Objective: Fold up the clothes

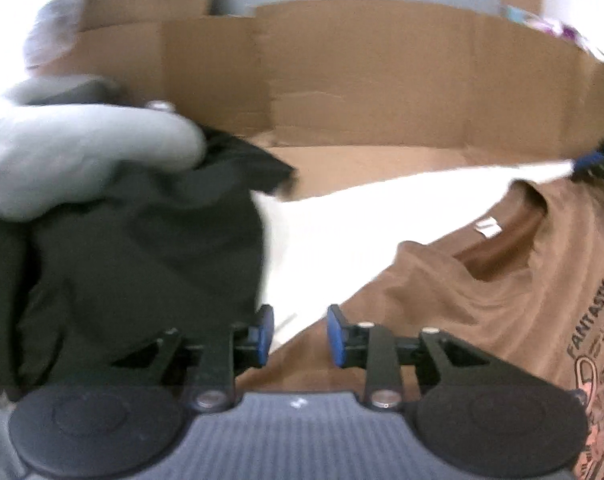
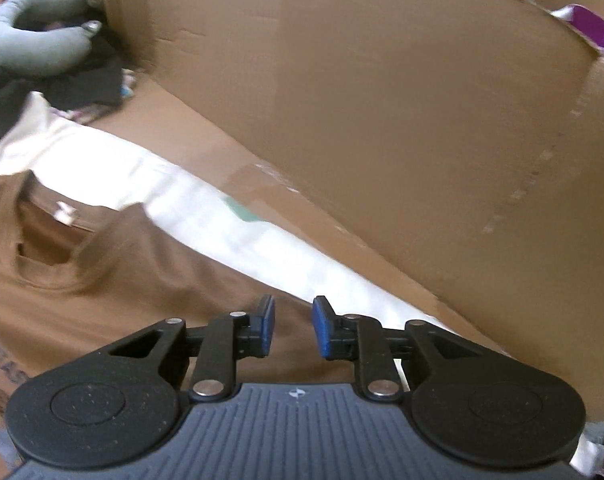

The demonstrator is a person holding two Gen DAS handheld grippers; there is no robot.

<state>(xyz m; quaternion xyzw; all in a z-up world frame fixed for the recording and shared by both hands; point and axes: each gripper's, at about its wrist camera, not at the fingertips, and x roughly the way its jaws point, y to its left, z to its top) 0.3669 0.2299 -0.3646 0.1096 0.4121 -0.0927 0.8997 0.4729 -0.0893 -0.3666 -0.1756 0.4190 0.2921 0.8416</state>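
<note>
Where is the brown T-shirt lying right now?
The brown T-shirt lies spread on the white sheet, right in the left wrist view, beside the dark clothes pile.

Soft matt brown cloth T-shirt lies on smooth white sheet, beside rough matt cardboard wall.

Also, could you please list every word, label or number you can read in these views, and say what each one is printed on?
"FANTASTIC": black print on the chest of the brown T-shirt, seen in the left wrist view.
Smaller print and the graphic below that word: too blurred to read.
White neck tag inside the collar: no legible text.
Same print at the left edge of the right wrist view: cut off and unreadable.
Cardboard wall: no readable text.
</note>
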